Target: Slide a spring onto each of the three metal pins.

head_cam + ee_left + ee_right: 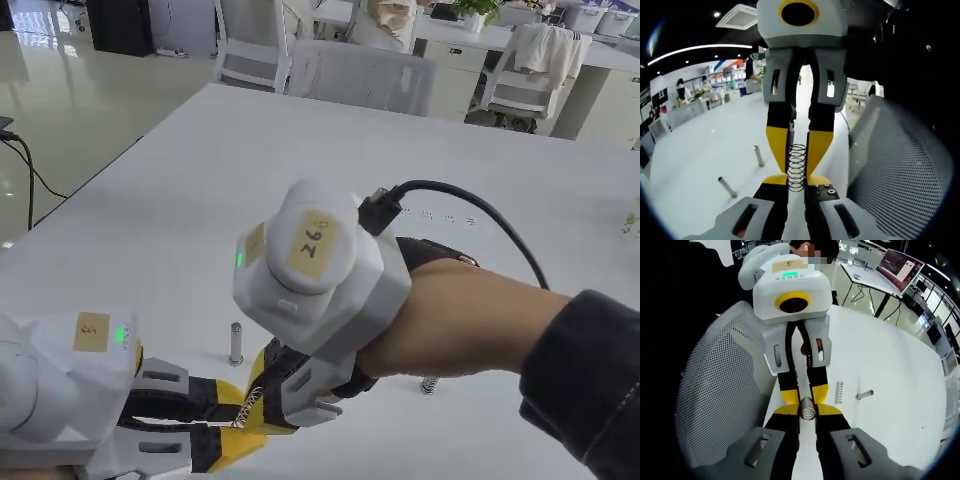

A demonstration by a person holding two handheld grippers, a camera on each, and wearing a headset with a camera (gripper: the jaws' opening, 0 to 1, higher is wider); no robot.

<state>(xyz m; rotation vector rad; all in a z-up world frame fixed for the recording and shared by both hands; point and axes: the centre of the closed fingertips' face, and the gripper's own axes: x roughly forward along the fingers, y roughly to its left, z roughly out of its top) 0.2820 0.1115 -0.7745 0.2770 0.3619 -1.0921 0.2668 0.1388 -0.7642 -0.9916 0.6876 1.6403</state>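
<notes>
The two tools met tip to tip low over the white desk (pixel 300 150), with the spring (pixel 247 403) bridging them. In the head view the left tool (pixel 235 415) reached in from the lower left corner. The right tool (pixel 268 395), carried by a hand (pixel 440 320), came down from the right to face it. In the left gripper view the spring (pixel 797 167) ran lengthwise between the right tool's (pixel 798 150) yellow fingertips, which were closed against its coils. Its near end sat in the narrow gap between the left tool's (pixel 796 182) own tips, which were pinched on it too. In the right gripper view the spring (pixel 808 409) showed nearly end-on, clamped at the right tool's (pixel 808 412) tips just under the left tool's (pixel 805 392). A pin (pixel 236 343) stood upright on the desk just beyond the joined tips. The left gripper view showed that pin (pixel 759 156) and a second pin (pixel 727 186) off to the left, apart from the spring. A loose spring (pixel 428 384) lay on the desk under the hand.
</notes>
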